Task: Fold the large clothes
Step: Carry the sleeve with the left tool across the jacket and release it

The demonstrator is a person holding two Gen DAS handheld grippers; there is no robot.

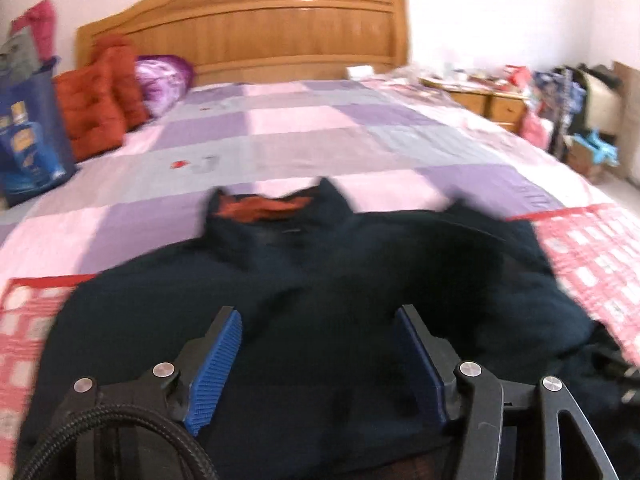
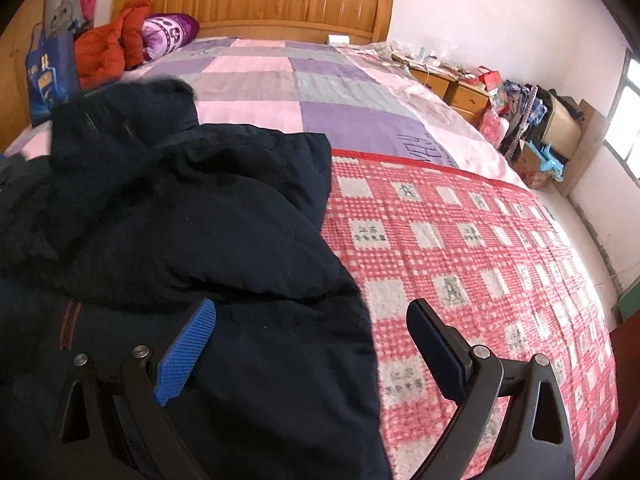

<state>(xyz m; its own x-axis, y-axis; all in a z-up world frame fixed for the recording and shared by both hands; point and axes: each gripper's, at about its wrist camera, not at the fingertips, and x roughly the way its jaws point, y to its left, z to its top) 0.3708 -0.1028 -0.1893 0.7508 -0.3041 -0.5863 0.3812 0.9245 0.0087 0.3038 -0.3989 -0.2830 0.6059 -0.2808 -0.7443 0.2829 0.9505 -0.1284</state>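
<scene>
Dark jacket [image 1: 320, 280], spread on bed [image 1: 320, 128]; left gripper [image 1: 320, 332] and right gripper [image 2: 312, 320] both released above it. Step: pre-fold. Next: grasp an edge.

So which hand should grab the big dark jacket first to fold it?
Probably the right. The right gripper is open and straddles the dark jacket's side edge where it meets the red checked blanket. The left gripper, also open, only faces the jacket's middle, with no edge to pinch.
</scene>
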